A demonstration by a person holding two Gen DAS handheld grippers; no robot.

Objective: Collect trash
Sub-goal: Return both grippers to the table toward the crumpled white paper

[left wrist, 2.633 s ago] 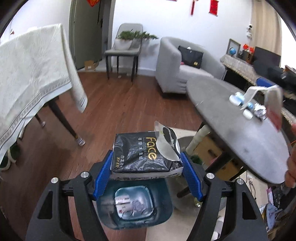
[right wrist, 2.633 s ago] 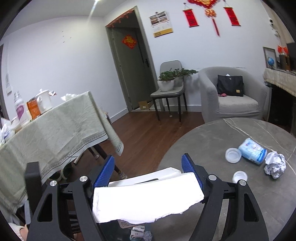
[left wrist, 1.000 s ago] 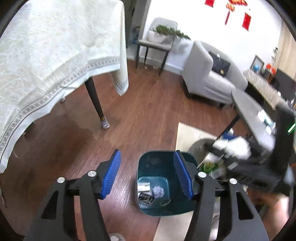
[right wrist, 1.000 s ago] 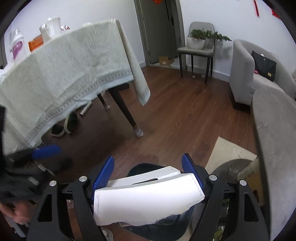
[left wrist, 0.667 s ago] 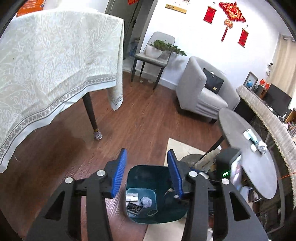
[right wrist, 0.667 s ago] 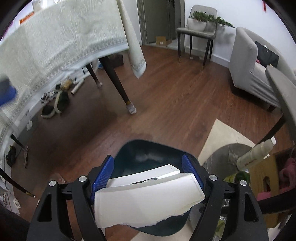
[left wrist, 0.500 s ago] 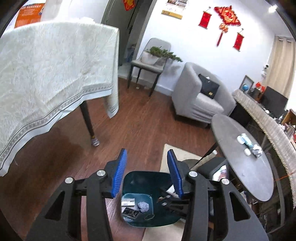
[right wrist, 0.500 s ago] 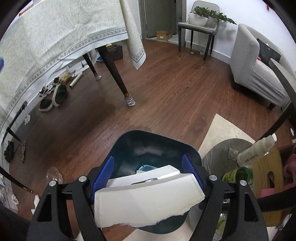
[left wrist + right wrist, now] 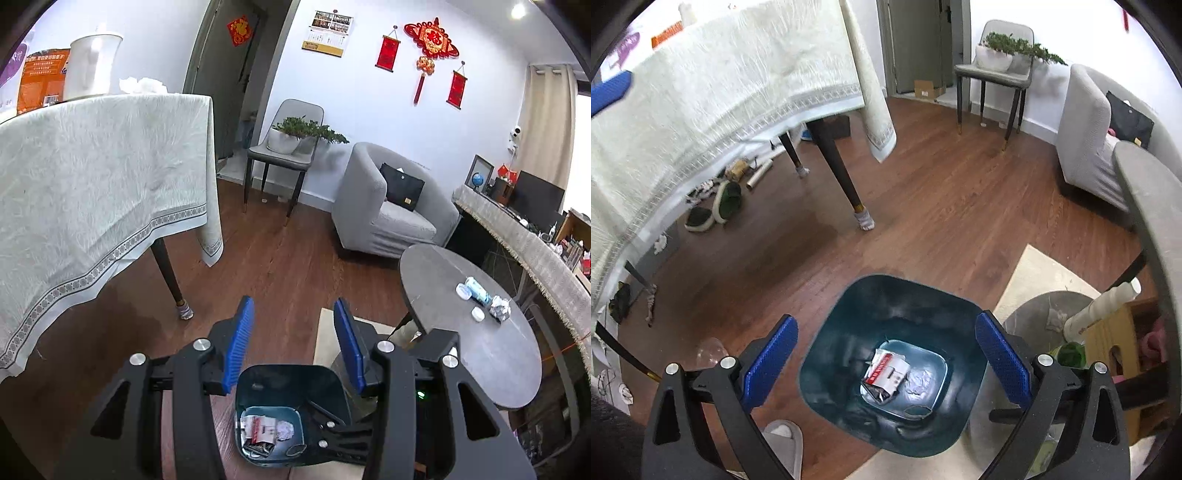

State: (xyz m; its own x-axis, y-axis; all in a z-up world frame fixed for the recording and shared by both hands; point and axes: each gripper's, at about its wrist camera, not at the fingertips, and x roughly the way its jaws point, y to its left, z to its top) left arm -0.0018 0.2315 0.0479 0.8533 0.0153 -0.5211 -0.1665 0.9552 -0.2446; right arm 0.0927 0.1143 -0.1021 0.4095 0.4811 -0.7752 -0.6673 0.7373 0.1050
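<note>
Hovering over teal bin (image 9: 886, 369): right gripper (image 9: 886, 354) jaws just opened wide, nothing between them; trash (image 9: 886, 373) lies on bin floor below. Left gripper (image 9: 293, 343) part-spread, empty.

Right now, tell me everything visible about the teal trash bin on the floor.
The trash bin is dark teal, looks like glossy plastic, with a rounded-square open rim tapering to a smaller flat bottom. It has no lid and stands upright, partly on the wooden floor and partly on a pale rug. At the bottom lie a red-and-white wrapper, dark packaging and crumpled clear or white scraps. Neither gripper touches it; the right gripper hangs open above the opening.
</note>
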